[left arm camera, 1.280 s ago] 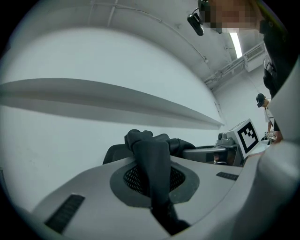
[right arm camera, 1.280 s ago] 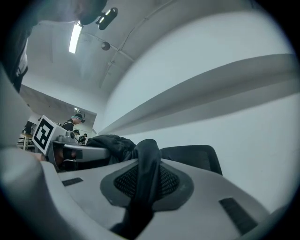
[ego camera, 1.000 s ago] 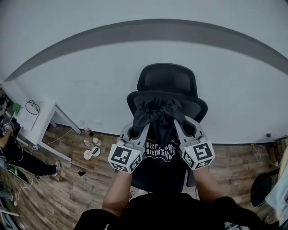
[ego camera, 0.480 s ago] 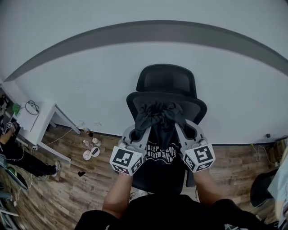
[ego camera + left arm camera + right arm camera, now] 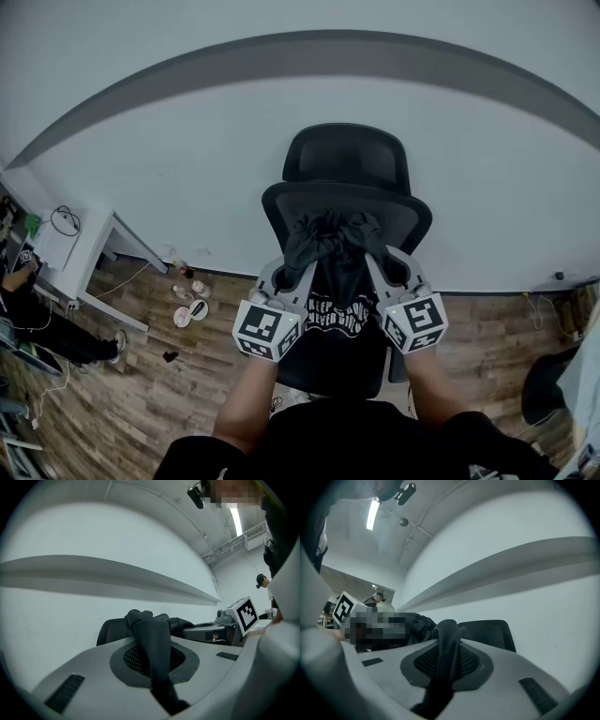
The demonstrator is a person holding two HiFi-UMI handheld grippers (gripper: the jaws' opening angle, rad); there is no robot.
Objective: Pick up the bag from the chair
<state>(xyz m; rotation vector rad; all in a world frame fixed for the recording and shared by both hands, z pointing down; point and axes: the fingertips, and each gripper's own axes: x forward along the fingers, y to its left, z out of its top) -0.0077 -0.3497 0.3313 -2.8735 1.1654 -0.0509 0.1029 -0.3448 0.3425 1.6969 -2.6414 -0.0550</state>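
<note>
Bag (image 5: 335, 291) first: closest to me, my left tongs (image 5: 300, 262) are clamped on one black strap (image 5: 152, 644) and my right tongs (image 5: 375, 261) pinch the other, each pair closed down to the thickness of the cloth. The bag hangs between the two tips, print towards me, in front of the chair (image 5: 347, 173) and over its seat. I judge the thin straps could slide out if I jerk or spread the tongs, and the sagging bottom could snag the seat.

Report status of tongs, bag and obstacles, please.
Left tongs shut on bag. Right tongs likewise. It hangs between them, before chair. No obstacle seen.
</note>
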